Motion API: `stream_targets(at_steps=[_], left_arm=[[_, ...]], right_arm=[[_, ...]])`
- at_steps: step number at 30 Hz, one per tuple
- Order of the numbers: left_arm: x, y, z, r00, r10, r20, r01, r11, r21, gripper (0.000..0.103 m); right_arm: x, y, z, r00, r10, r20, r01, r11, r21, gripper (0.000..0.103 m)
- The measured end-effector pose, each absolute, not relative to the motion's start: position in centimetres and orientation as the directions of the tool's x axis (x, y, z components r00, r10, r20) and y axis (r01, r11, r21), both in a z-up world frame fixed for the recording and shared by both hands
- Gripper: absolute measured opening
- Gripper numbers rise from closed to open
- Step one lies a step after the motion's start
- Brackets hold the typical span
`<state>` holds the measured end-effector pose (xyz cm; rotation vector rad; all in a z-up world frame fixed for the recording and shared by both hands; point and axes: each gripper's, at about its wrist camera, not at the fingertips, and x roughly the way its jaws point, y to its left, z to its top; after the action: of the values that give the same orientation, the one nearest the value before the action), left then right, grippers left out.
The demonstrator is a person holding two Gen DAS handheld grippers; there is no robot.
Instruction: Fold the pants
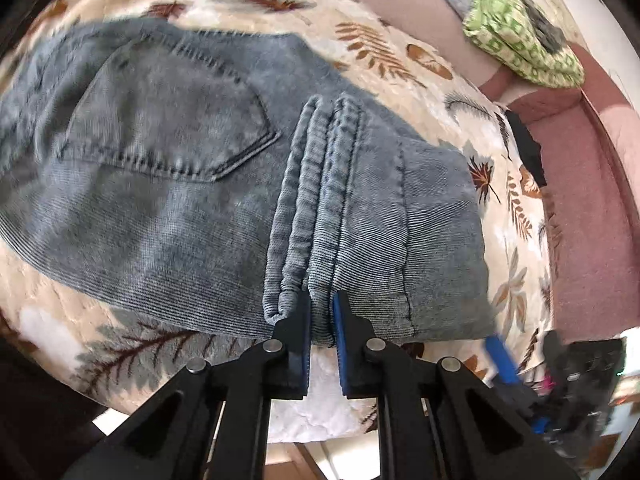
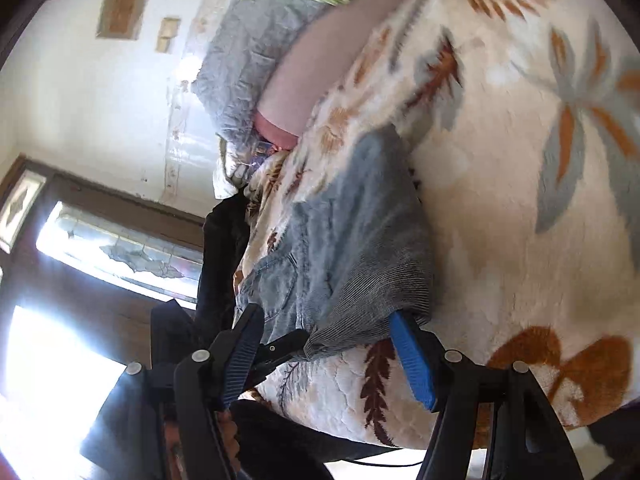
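Nearest the left wrist camera, the left gripper (image 1: 322,312) had its two black fingers with blue pads clamped on the ribbed hem edge of the faded blue-grey denim pants (image 1: 200,184), the jaws nearly closed with a thin layer of fabric pinched between them. Just to its right, a blue pad of the right gripper (image 1: 500,360) showed blurred at the pants' near right corner.

In the right wrist view, the right gripper (image 2: 324,344) was spread wide, grasping nothing; its right blue pad (image 2: 412,360) touched the folded corner of the pants (image 2: 360,248), while its left finger hung off the bed's edge.

The pants lay folded on the cream plush blanket printed with brown and grey leaves (image 1: 400,60), with a back pocket (image 1: 168,120) facing up and the two stacked leg hems running away from the left gripper.

Farther off, a pink cushioned bed surround (image 1: 580,220) bordered the blanket, and a crumpled green patterned cloth (image 1: 520,36) lay on it. Beyond that, a grey quilted pillow (image 2: 248,60) rested near a white wall (image 2: 80,92).
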<state>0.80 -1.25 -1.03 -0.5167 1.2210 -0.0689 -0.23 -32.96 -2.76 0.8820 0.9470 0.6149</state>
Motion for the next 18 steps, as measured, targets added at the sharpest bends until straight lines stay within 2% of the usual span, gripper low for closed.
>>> stream_targets(at_steps=[5,8,10,12,15,18], left_arm=[[0.8,-1.1,-1.6,0.359,-0.34,-0.869,-0.222,0.874,-0.433,0.011],[0.5,-1.2,-1.6,0.36,-0.348,-0.866,-0.222,0.869,-0.441,0.011],[0.5,-1.2,-1.7,0.361,-0.351,-0.864,-0.217,0.87,-0.444,0.011],[0.2,-0.8,-1.7,0.358,-0.358,-0.862,-0.213,0.868,-0.449,0.012],[0.3,-0.7,-0.7,0.358,-0.366,-0.859,-0.187,0.873,-0.45,0.012],[0.0,-1.3,2.8,0.448,-0.373,-0.812,-0.121,0.875,-0.469,0.012]], right_arm=[[1.2,-33.9,0.8,0.511,0.762,-0.397,-0.111,0.517,0.849,0.069],[2.6,-33.5,0.8,0.498,0.776,-0.388,-0.102,0.497,0.862,0.07],[3.7,-32.5,-1.4,0.44,0.799,-0.41,-0.05,0.478,0.877,0.07],[4.4,-31.1,-5.6,0.303,0.761,-0.573,0.075,0.581,0.811,0.07],[4.2,-31.6,-7.1,0.315,0.783,-0.537,0.086,0.54,0.837,0.067],[4.4,-31.4,-6.7,0.299,0.774,-0.557,0.076,0.563,0.823,0.067]])
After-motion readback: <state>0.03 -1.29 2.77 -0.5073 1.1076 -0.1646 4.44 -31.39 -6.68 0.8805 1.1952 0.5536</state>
